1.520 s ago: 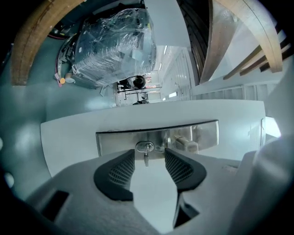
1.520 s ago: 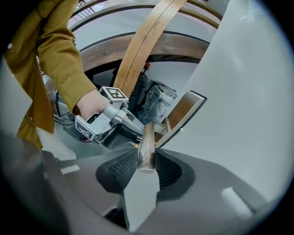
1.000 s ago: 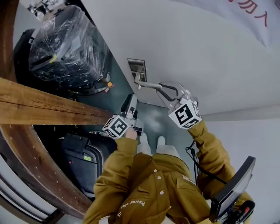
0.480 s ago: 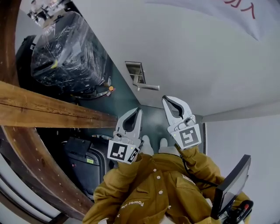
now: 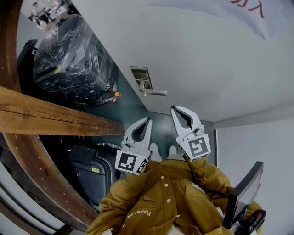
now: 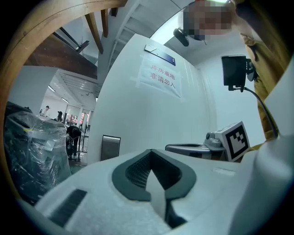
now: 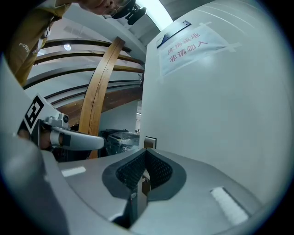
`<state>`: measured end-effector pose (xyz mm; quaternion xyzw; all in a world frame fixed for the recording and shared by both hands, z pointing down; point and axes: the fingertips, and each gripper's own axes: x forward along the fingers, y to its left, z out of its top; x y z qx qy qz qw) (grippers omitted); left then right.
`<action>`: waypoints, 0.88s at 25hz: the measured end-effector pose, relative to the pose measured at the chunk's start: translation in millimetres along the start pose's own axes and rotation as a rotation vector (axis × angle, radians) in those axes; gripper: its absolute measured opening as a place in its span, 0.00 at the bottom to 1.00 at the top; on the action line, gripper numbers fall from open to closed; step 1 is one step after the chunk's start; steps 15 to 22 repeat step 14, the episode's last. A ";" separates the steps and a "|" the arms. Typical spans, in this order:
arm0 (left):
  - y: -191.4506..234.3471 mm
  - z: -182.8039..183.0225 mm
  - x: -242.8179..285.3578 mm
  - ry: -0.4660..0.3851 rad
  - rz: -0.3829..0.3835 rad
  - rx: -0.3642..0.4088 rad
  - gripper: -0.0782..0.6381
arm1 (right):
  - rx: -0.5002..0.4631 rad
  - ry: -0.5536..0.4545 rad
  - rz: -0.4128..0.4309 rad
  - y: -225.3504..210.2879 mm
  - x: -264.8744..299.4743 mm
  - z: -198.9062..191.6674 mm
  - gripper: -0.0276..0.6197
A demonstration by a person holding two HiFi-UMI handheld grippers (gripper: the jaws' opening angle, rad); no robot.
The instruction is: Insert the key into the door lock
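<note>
Partly cut off at the top edge, a white paper notice (image 5: pixel 257 9) with red characters hangs on the smooth white door (image 5: pixel 206 59). On it, the rectangular brushed-metal lock plate (image 5: pixel 141 73) with its slim lever handle (image 5: pixel 154 92) sits ahead of both tools, clear of them; its keyhole is too small to make out. The pale grey left gripper (image 5: pixel 148 119) and right gripper (image 5: pixel 174 109) press their ribbed dark pads together on nothing

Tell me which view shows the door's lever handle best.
The head view: the lever handle and its lock plate show whole. The left gripper view shows only the plate; the right gripper view shows just a sliver of plate beyond its jaws.
</note>
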<state>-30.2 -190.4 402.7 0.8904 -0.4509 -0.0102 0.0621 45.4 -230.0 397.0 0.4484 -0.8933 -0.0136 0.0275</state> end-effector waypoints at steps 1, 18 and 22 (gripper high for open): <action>-0.2 0.9 0.2 -0.001 -0.001 -0.001 0.11 | -0.002 -0.004 0.002 0.8 -0.1 1.3 0.05; 1.8 3.2 -9.0 -0.010 -0.009 -0.010 0.11 | -0.033 -0.061 0.015 12.6 -2.5 7.5 0.05; 1.8 3.2 -9.0 -0.010 -0.009 -0.010 0.11 | -0.033 -0.061 0.015 12.6 -2.5 7.5 0.05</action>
